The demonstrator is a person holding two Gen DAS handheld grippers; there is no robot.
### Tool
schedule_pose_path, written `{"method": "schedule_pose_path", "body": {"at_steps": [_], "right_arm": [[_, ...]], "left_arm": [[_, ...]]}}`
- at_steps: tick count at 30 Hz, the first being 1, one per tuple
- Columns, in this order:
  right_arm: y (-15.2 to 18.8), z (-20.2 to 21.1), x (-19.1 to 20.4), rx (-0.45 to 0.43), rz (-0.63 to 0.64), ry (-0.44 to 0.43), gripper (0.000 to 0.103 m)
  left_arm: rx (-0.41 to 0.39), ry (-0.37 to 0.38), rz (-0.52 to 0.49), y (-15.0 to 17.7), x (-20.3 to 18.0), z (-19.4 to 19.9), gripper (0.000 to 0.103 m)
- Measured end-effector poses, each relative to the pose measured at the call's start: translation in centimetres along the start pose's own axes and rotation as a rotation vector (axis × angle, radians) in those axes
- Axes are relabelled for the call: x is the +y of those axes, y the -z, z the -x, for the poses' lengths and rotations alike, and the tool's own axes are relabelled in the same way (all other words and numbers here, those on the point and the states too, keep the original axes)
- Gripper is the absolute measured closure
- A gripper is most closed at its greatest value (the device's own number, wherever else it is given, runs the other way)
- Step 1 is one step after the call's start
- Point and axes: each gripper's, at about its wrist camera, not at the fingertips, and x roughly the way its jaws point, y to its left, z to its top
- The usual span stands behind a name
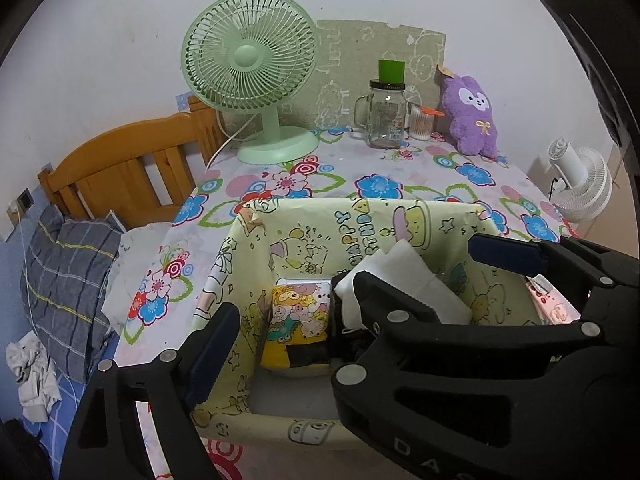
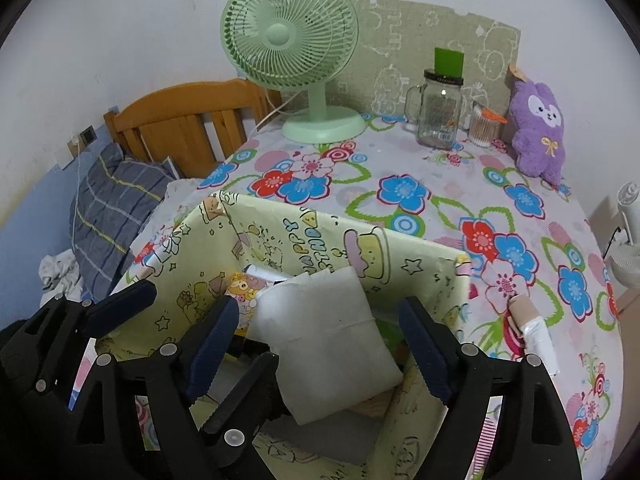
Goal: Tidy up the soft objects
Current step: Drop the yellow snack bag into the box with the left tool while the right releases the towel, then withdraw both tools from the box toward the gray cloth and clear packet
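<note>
A yellow cartoon-print box (image 1: 304, 236) (image 2: 280, 236) stands open on the flowered table. Inside lie a yellow cartoon tissue pack (image 1: 298, 316) (image 2: 242, 286) and a white soft pack (image 1: 404, 280) (image 2: 328, 328). My left gripper (image 1: 288, 340) is open over the box's left wall, one finger (image 1: 212, 356) outside it. My right gripper (image 2: 320, 348) is open, its fingers on either side of the white pack inside the box; whether they touch it I cannot tell. It also shows in the left wrist view (image 1: 420, 276). A purple plush bunny (image 1: 472, 116) (image 2: 540, 132) leans at the table's far right.
A green desk fan (image 1: 252, 80) (image 2: 296, 52), a glass mug jar (image 1: 386, 116) (image 2: 438, 112) and a cotton-swab cup (image 1: 422, 122) (image 2: 482, 128) stand at the back. A wrapped tube (image 2: 534, 328) lies right of the box. A bed with a plaid pillow (image 1: 68, 276) is left; a white fan (image 1: 582, 184) right.
</note>
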Motion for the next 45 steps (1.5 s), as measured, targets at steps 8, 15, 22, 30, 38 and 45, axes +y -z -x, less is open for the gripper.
{"method": "schedule_pose_path", "body": {"at_steps": [8,15,22,30,38,45], "right_arm": [[0.4,2.1,-1.1,-0.043,-0.011,0.007,0.018],[0.7,4.3,-2.1,-0.094,-0.014,0.023,0.018],[1.2,6.4,-3.4,-0.136,-0.021,0.031,0.018],[2.0,8.7,-5.0,-0.178,-0.024,0.05,0.018],[3.0,10.6,-6.6,-0.212,-0.033,0.067,0.018],[3.8,12.2,-7.9,-0.24,-0.041,0.093,0.018]], "left_arm": [[-0.035,0.002,-0.012,-0.2,-1.4,1.6,0.014],[-0.069,-0.002,-0.026,-0.4,-3.1,3.1,0.014],[-0.106,-0.004,-0.042,-0.5,-4.7,4.5,0.014],[-0.136,0.001,-0.052,-0.6,-6.8,5.9,0.014],[-0.163,0.009,-0.068,-0.3,-8.8,7.0,0.014],[-0.181,0.024,-0.079,-0.1,-10.5,7.8,0.014]]}}
